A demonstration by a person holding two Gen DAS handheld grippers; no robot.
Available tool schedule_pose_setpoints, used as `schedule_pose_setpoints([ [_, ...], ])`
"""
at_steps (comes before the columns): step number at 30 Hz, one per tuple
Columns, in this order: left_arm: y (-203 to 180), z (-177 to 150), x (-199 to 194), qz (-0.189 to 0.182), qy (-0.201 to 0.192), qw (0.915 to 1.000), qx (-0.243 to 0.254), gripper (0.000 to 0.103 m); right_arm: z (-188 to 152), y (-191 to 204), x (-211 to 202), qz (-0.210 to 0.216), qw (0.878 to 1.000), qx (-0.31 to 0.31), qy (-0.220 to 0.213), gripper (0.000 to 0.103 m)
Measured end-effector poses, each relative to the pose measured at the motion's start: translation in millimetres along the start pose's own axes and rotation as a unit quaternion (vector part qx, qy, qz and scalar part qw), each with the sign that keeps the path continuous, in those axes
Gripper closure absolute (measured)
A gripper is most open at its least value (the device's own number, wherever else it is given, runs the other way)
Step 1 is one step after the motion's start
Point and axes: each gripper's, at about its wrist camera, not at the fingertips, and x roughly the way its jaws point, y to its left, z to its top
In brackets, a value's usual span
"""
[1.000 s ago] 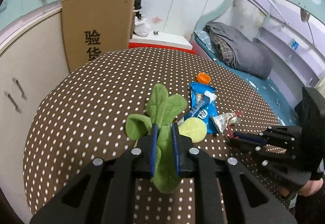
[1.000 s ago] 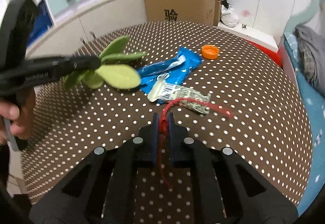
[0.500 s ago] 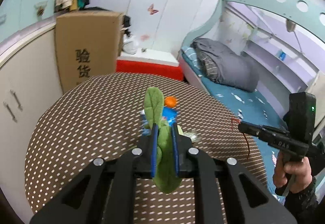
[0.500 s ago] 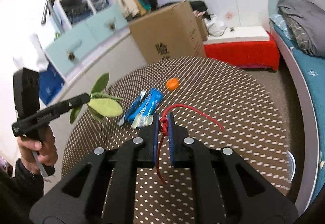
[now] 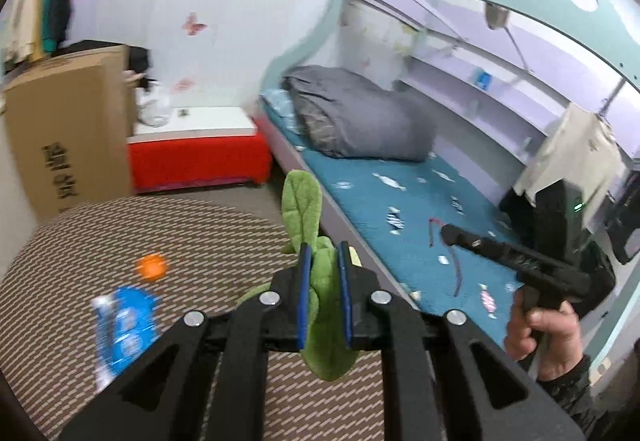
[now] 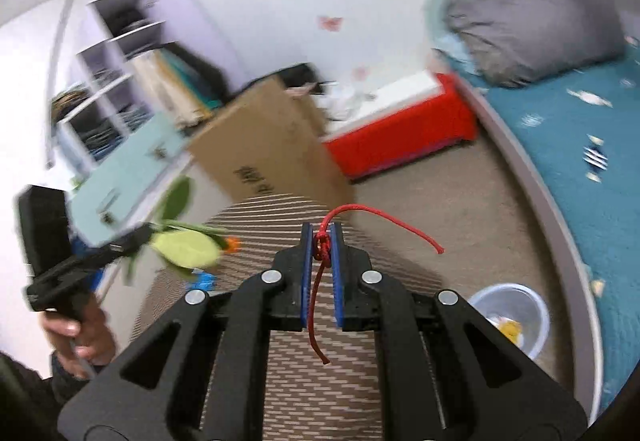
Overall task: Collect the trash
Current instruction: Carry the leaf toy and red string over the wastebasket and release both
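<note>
Presently blurred: blue wrapper (image 5: 124, 325) and orange cap (image 5: 151, 266) on the bench (image 5: 72, 241), left of and below the left fingers. Left gripper (image 5: 323, 269): fingers clenched on green plush leaves (image 5: 320, 305), lower tip hidden behind them. Right gripper (image 6: 321, 241): fingers grasping red string (image 6: 320, 253) at its knot. Both raised higher off the bench than a second ago, swung toward the bed (image 5: 400, 225). Clear bowl (image 6: 516, 315) on the floor, right of the right fingers.

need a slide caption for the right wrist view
Right gripper pinches a knotted red string above the dotted table; a clear bin sits on the floor.
</note>
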Motion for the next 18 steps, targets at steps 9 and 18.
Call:
schedule_pose_setpoints([
  [9,-63.7,14.3,110.0,-0.033,0.073,0.9958,0.045,0.091,-41.8,-140.8,58.2,-0.102,0.984,0.118,0.083,0.094],
  [18,-93.6,1.4,193.1,-0.030,0.143,0.9863,0.076,0.091,-78.5,-220.6,114.4,-0.130,0.962,0.198,0.138,0.091],
])
